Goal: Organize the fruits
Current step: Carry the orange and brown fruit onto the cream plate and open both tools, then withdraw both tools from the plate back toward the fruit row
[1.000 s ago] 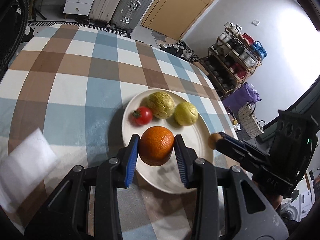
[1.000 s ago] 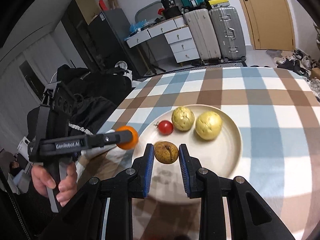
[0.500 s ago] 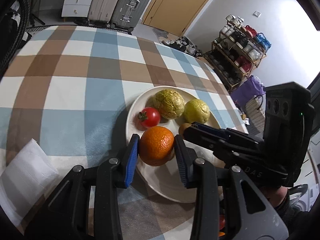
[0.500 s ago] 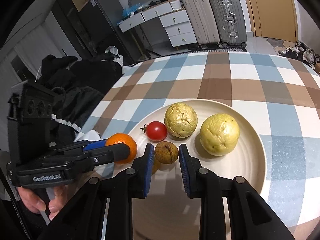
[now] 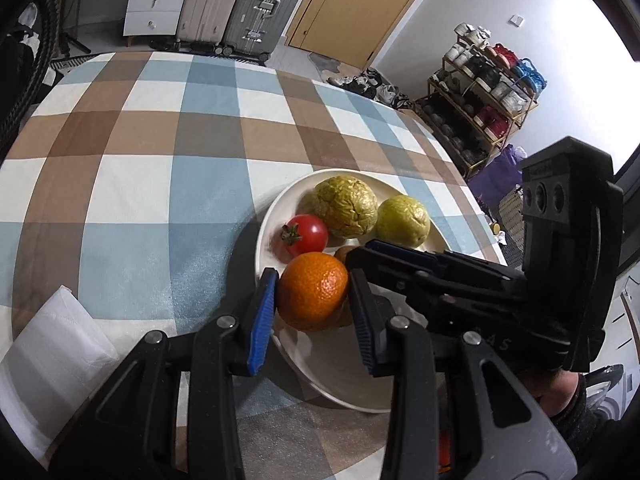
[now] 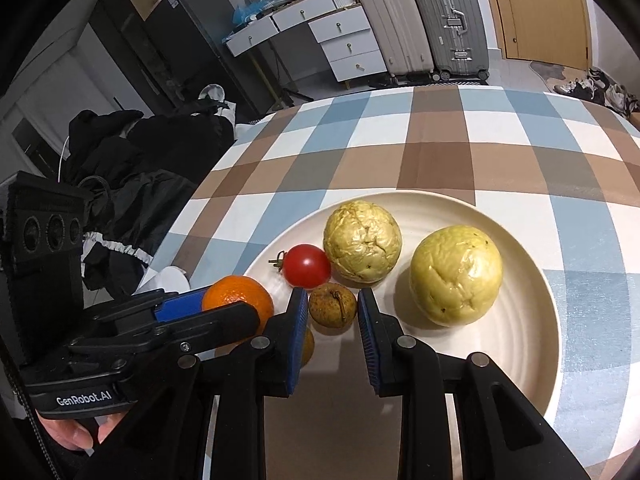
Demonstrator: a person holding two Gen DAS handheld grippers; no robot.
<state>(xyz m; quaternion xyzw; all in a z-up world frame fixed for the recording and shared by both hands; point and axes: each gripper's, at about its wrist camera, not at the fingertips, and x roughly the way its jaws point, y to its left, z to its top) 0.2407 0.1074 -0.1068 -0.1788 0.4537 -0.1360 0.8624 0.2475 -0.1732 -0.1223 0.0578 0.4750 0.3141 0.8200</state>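
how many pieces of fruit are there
5. Two wrinkled yellow fruits and a tomato lie on the plate; an orange sits between the left gripper's fingers, a small brown fruit between the right gripper's. None looks hidden.

A checked tablecloth (image 5: 168,168) in blue, brown and white is spread over the table. A white folded cloth (image 5: 48,364) is laid on it at the near left. Two suitcases (image 6: 420,24) are stood beside a white drawer unit (image 6: 348,46). A shoe rack (image 5: 480,92) is placed against the wall.
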